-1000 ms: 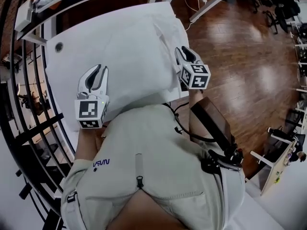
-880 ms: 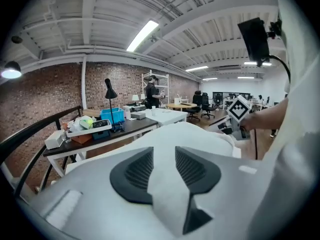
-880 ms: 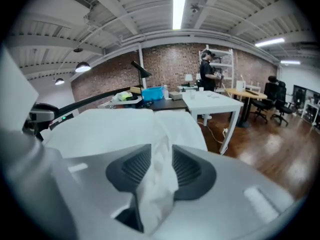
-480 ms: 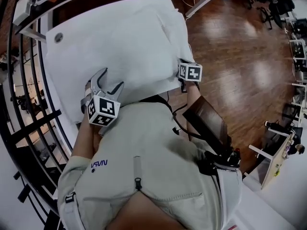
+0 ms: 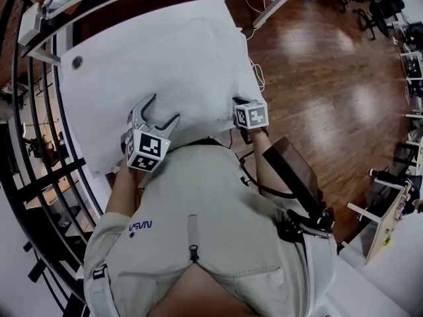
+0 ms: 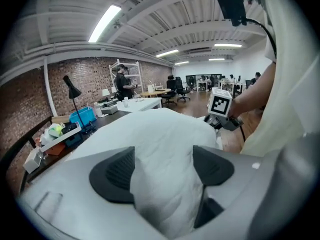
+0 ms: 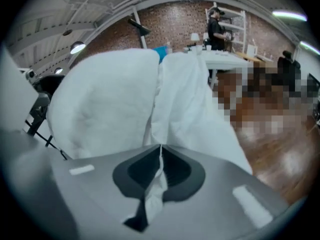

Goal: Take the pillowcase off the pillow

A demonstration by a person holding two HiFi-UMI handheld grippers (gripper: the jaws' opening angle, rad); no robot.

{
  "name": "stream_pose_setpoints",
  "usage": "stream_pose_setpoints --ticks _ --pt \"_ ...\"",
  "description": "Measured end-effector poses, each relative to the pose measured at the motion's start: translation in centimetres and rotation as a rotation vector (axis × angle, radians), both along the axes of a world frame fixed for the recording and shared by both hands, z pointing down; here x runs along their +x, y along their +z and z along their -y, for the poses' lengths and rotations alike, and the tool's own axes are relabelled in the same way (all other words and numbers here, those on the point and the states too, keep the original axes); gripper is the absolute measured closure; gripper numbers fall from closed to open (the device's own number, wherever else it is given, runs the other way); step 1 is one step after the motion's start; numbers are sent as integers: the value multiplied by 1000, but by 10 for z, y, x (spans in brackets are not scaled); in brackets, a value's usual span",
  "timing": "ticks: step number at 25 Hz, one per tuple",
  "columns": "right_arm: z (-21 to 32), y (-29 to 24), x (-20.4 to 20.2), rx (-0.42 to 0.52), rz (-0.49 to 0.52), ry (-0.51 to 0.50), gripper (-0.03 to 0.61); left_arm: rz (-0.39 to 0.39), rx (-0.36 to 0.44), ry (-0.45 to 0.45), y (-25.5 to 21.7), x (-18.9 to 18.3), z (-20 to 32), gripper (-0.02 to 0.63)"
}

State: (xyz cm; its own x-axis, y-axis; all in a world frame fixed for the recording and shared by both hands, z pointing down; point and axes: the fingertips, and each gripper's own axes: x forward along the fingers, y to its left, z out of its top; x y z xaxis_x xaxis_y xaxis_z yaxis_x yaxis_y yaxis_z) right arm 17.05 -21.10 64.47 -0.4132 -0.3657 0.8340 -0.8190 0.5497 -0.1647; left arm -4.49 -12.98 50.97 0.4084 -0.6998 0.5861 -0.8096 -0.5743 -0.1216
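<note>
The pillow (image 5: 188, 58), still inside its white pillowcase (image 7: 192, 101), lies on the right part of the white table (image 5: 86, 101) and reaches to the table's near edge, close to the person. The left gripper (image 5: 165, 108) is at the near edge of the pillow. Its jaws have just opened wide, and a bulge of the white cloth stands between them, not pressed. The right gripper (image 7: 160, 154) is at the near right corner of the pillow. Its jaws are closed tightly on a thin fold of the pillowcase.
</note>
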Motion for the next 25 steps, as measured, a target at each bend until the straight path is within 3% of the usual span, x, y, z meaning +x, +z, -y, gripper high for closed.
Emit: stream_pose_setpoints --ticks 1,6,9,15,18,21,25 --pt "4 -12 1 56 12 15 568 -39 30 -21 -11 -3 3 248" --pt "23 -107 -10 367 155 80 568 -318 234 -235 -83 -46 12 468" --pt "17 -151 -25 472 191 69 568 -391 314 -336 -109 -71 4 595" --pt "-22 -171 -42 447 132 -9 531 -422 326 -319 -115 -74 -22 606" --pt "-36 -195 -46 531 164 40 531 -395 331 -320 -110 -73 -33 607" --pt "-40 -220 -54 635 239 75 575 -345 369 -372 -112 -77 -44 606" --pt "-40 -246 -71 758 270 28 575 -282 418 -448 -119 -82 -61 607"
